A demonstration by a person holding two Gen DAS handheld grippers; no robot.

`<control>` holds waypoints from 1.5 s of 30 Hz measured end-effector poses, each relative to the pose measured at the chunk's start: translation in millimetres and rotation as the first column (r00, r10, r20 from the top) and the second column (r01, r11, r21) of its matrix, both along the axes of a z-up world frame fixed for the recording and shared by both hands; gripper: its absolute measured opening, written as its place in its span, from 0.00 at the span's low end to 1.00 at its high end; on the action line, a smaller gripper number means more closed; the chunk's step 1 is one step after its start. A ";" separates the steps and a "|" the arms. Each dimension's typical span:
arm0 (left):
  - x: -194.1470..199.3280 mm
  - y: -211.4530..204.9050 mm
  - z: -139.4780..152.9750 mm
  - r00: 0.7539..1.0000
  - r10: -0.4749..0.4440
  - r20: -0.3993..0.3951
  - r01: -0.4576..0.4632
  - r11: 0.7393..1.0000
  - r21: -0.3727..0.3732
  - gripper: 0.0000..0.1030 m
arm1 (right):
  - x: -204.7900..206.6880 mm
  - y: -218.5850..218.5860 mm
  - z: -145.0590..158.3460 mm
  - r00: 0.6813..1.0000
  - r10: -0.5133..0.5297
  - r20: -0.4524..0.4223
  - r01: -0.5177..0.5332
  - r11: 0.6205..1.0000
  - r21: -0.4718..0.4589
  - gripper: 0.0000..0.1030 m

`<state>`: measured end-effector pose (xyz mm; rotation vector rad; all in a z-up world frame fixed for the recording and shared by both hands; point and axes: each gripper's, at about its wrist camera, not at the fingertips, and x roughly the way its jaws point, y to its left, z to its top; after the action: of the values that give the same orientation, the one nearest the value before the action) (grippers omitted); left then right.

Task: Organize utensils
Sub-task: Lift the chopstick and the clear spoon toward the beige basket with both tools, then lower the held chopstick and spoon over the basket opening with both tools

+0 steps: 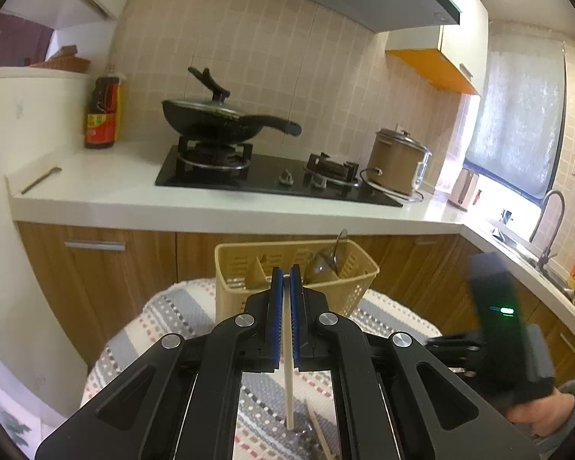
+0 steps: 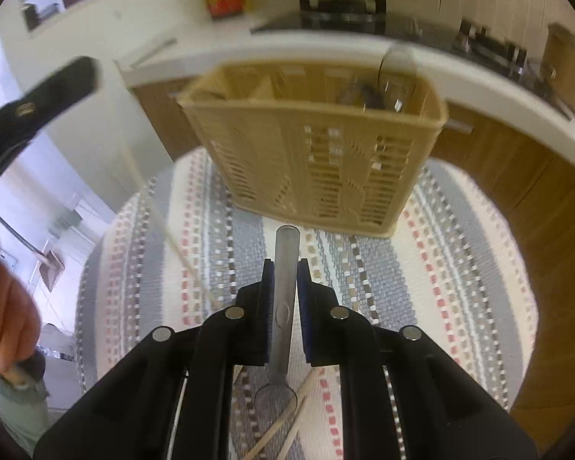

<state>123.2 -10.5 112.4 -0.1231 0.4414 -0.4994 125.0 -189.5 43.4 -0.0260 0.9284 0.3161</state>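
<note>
A beige slotted utensil basket (image 1: pixel 245 287) stands on a round table with a striped cloth (image 1: pixel 172 318); metal spoons (image 1: pixel 326 264) stand in its right compartment. My left gripper (image 1: pixel 286 274) is shut on a pale wooden chopstick (image 1: pixel 287 375), held just in front of the basket. My right gripper (image 2: pixel 285 264) is shut on a metal spoon (image 2: pixel 285 268) by its handle, bowl toward the camera, in front of the basket (image 2: pixel 310 153). Loose chopsticks (image 2: pixel 287 425) lie on the cloth (image 2: pixel 460 268) below it. The left gripper's chopstick (image 2: pixel 172 237) shows blurred at the left.
Behind the table runs a white counter (image 1: pixel 134 188) with a black hob, a wok (image 1: pixel 211 119), a sauce bottle (image 1: pixel 101 115) and a rice cooker (image 1: pixel 398 161). A sink with tap (image 1: pixel 548 222) is at the right. Wooden cabinet doors (image 1: pixel 115 260) stand below the counter.
</note>
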 end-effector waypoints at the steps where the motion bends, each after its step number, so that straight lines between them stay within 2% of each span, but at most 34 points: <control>1: -1.3 0.0 2.4 1.000 0.000 0.005 0.000 1.000 -0.003 0.02 | -4.3 0.1 5.8 1.000 0.001 0.022 -0.001 1.000 0.002 0.09; 2: -3.0 -0.6 5.1 1.000 0.001 0.012 -0.001 1.000 -0.006 0.02 | -7.5 -1.6 13.3 0.999 0.003 0.043 -0.004 1.000 0.005 0.02; 3: -5.5 -0.7 9.1 1.000 0.001 0.022 -0.001 1.000 -0.008 0.02 | -13.4 -0.8 20.6 0.997 0.009 0.071 -0.010 1.000 0.010 0.00; 7: -15.3 -3.0 25.5 0.998 -0.001 0.067 0.002 1.000 -0.005 0.02 | -24.1 -7.9 50.5 0.989 0.018 0.145 -0.024 0.999 0.045 0.00; 11: -21.7 -5.5 45.4 0.993 -0.006 0.115 0.007 1.000 -0.006 0.02 | -25.3 -4.9 70.4 0.979 0.025 0.200 -0.032 0.999 0.030 0.00; 13: -22.4 -4.6 50.3 0.993 -0.015 0.118 0.017 1.000 -0.014 0.02 | -21.5 -0.7 65.3 0.986 0.058 0.154 -0.058 0.998 -0.003 0.00; 15: -23.9 -3.4 50.1 0.992 -0.009 0.123 0.011 1.000 -0.011 0.02 | -12.1 3.9 43.1 0.995 0.066 0.077 -0.064 0.997 -0.032 0.05; 17: -24.0 -1.9 47.5 0.993 -0.008 0.119 0.010 1.000 -0.013 0.02 | -6.1 8.0 19.8 0.997 0.078 0.018 -0.077 0.996 -0.051 0.17; 18: -23.8 -0.8 44.7 0.994 -0.008 0.112 0.009 1.000 -0.015 0.02 | -1.3 8.9 2.8 0.997 0.074 -0.033 -0.076 0.995 -0.059 0.18; 21: -23.5 0.5 37.8 0.995 -0.008 0.097 0.008 1.000 -0.007 0.02 | 6.6 5.9 -38.7 0.980 0.078 -0.182 -0.079 0.997 -0.001 0.18; 23: -22.5 2.2 34.5 0.996 -0.007 0.093 0.007 1.000 -0.001 0.02 | 6.6 5.0 -57.5 0.966 0.079 -0.246 -0.078 0.997 0.014 0.20; 27: -19.8 4.4 30.0 0.996 -0.011 0.083 0.012 1.000 -0.008 0.02 | 5.5 6.8 -70.4 0.962 0.066 -0.265 -0.068 0.998 0.000 0.30; 28: -19.5 4.4 28.9 0.997 -0.012 0.081 0.013 1.000 -0.008 0.02 | 6.3 7.6 -69.7 0.964 0.062 -0.259 -0.064 0.998 0.001 0.40; 29: -19.0 4.5 28.3 0.997 -0.013 0.079 0.014 1.000 -0.007 0.02 | 7.7 9.6 -67.7 0.967 0.058 -0.248 -0.060 0.998 0.001 0.45; 31: -18.5 4.6 25.5 0.997 -0.015 0.073 0.015 1.000 -0.005 0.02 | 10.4 15.2 -68.7 0.967 0.048 -0.248 -0.059 0.998 -0.037 0.45; 35: -18.5 3.8 19.9 0.998 -0.021 0.062 0.021 1.000 0.004 0.02 | 20.8 26.8 -83.7 0.945 0.034 -0.325 -0.066 0.994 -0.088 0.25; 39: -19.6 5.3 15.3 0.998 -0.025 0.057 0.024 1.000 0.009 0.02 | 27.8 29.5 -90.2 0.940 0.012 -0.340 -0.052 0.993 -0.109 0.21; 41: -19.9 6.7 13.9 0.998 -0.024 0.054 0.023 1.000 0.008 0.02 | 28.9 30.8 -90.0 0.943 0.007 -0.333 -0.054 0.990 -0.133 0.11; 45: -20.7 6.6 13.9 0.998 -0.024 0.054 0.024 1.000 0.006 0.02 | 27.3 25.5 -85.0 0.950 0.022 -0.310 -0.049 0.996 -0.078 0.10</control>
<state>102.5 -3.9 126.3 -0.0985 0.3918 -0.5240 152.3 -164.0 -41.6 -0.0734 1.2539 0.3191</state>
